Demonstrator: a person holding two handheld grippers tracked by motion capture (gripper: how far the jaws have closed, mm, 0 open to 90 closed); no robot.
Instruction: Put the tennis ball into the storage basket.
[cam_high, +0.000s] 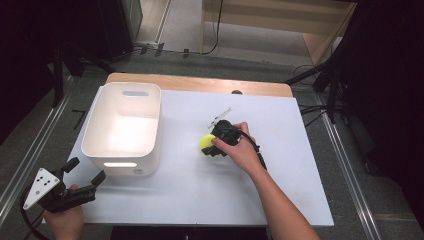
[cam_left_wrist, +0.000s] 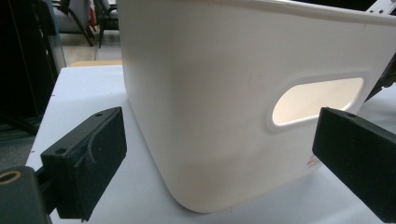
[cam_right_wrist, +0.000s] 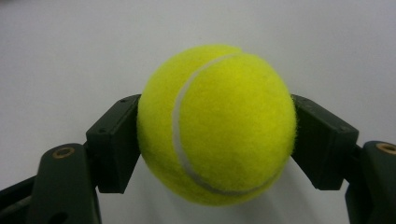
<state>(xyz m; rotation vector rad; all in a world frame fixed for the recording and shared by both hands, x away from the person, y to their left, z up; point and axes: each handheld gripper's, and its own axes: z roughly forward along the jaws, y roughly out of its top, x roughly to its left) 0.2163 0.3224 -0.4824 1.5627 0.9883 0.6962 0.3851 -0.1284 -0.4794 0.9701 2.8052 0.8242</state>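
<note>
Tennis ball (cam_right_wrist: 217, 123) sits between the right gripper (cam_right_wrist: 216, 140) pads, clamped on the white tabletop (cam_high: 200, 185); left gripper (cam_left_wrist: 219, 158) gapes wide, holding nothing

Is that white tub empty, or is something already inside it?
Empty, as far as shows. In the high view the white tub stands upright with a bare floor; the tennis ball is outside, on the table.

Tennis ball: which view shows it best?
Right gripper view: the tennis ball is close up, seam visible, the right tool's pads pressed on both its sides. In the high view it is a small yellow patch partly hidden by the hand.
</note>
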